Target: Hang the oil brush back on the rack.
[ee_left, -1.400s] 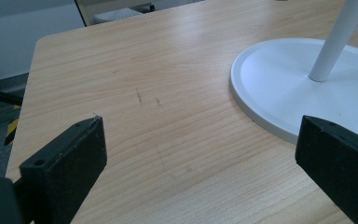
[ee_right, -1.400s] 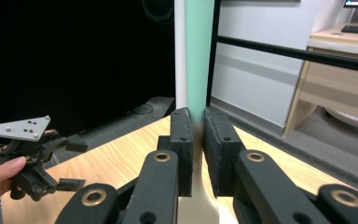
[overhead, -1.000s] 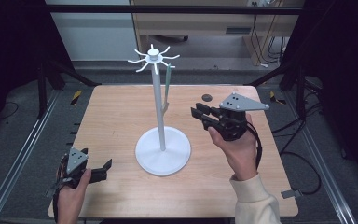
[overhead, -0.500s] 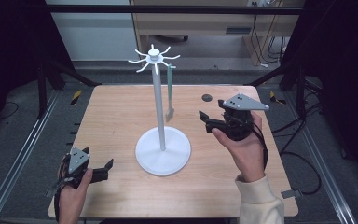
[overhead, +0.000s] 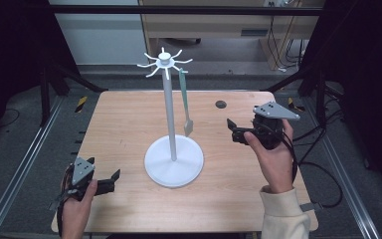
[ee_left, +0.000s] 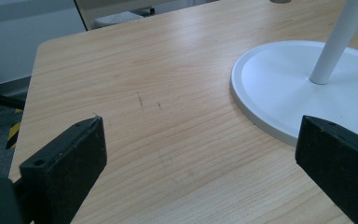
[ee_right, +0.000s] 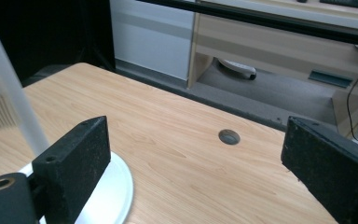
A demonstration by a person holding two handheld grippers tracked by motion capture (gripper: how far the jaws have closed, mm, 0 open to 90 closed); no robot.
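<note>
Utensil stand (overhead: 173,158), white, upright in the middle of the wooden table (overhead: 124,124): round flat base, thin pole, ring of curved hooks at the top. Green spatula (overhead: 186,105) hanging from one hook on the right side of the pole, blade down, just above the base and not touching the table. Small dark round hole (overhead: 221,104) in the tabletop behind, to the right.

Left gripper (overhead: 110,180) held low at the near left corner of the table, jaws wide apart, nothing between them; in the left gripper view, only bare wood between the jaws, with the stand's base (ee_left: 303,88) close on the right. Right gripper (overhead: 232,130) held above the table to the right of the stand, well apart from the spatula, jaws spread wide and holding nothing, pointing left toward the pole.
</note>
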